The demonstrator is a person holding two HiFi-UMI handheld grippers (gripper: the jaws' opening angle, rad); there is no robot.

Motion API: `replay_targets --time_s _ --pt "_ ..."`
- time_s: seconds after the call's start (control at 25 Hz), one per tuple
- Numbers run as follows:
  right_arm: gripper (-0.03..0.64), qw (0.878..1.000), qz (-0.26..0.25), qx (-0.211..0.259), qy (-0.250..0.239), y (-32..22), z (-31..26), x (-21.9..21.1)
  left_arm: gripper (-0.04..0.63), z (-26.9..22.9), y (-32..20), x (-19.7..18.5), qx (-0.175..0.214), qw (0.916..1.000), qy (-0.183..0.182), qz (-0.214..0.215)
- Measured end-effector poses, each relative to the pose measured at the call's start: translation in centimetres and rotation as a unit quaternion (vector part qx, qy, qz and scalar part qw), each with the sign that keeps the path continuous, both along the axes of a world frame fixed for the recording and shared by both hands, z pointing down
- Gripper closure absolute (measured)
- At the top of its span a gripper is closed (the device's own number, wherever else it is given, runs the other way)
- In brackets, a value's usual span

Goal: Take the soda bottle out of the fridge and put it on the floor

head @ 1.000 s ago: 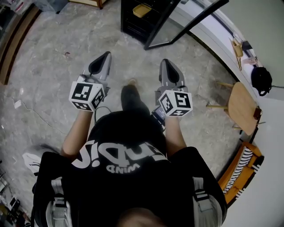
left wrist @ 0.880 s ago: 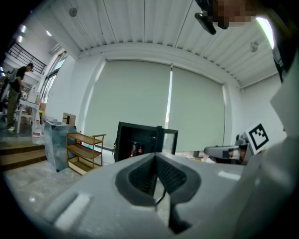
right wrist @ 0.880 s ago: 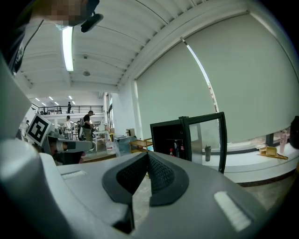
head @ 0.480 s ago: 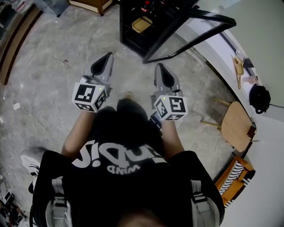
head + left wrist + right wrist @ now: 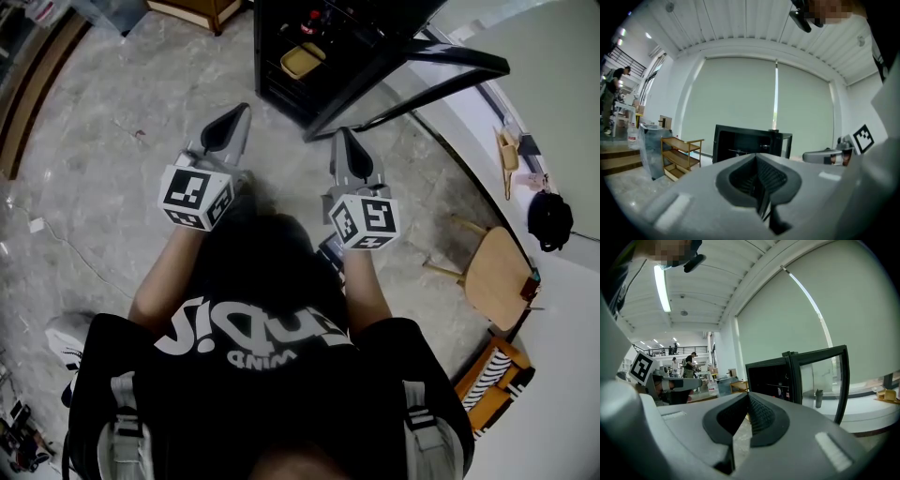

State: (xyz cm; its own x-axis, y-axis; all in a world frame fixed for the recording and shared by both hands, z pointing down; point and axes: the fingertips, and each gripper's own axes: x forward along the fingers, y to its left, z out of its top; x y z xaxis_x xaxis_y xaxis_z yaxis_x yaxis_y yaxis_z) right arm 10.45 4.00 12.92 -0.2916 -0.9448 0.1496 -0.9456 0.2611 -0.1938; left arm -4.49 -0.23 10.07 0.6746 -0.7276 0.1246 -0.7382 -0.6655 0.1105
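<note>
The black fridge [image 5: 291, 56] stands on the floor ahead with its glass door [image 5: 412, 80] swung open to the right. On a shelf inside I see a red-capped bottle [image 5: 313, 16], small and dim, and a yellow container [image 5: 300, 59]. My left gripper [image 5: 239, 112] is shut and holds nothing, its tips a short way in front of the fridge's left side. My right gripper [image 5: 339, 133] is level with it, also shut and holding nothing, near the door's lower edge. In the left gripper view the fridge [image 5: 750, 143] is straight ahead; in the right gripper view its dark inside [image 5: 771, 378] shows.
A wooden chair [image 5: 497, 272] stands at the right by a low white ledge [image 5: 469, 122]. A wooden shelf trolley [image 5: 682, 157] is left of the fridge. A black bag [image 5: 550, 217] lies at far right. People stand far off [image 5: 689, 363]. Marble floor [image 5: 103, 169] spreads left.
Both grippers have moved forward together toward the fridge, which now shows more of its inside and door. Both stay shut with nothing in them.
</note>
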Motion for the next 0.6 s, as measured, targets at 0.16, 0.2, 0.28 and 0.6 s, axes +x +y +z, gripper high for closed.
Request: replay_targets --time_s 0.16,0.2,0.28,0.6 --pt "0.617 1.0 0.008 -0.003 -0.002 -2.2 0.3 -0.4 0.594 0.3 -2.3 -0.4 -0.006 1.0 0.002 0.006" --pt "0.617 1.0 0.01 -0.002 -0.003 -2.8 0.3 -0.5 0.594 0.4 -2.9 -0.5 -0.009 0.9999 0.002 0.007" --pt "0.617 1.0 0.013 -0.002 -0.005 -3.7 0.2 -0.7 0.594 0.6 -4.0 -0.7 -0.013 0.9999 -0.001 0.01" --pt "0.617 1.0 0.027 -0.004 -0.013 -6.7 0.4 -1.2 0.592 1.5 -7.4 -1.0 -0.021 0.9995 -0.014 0.021"
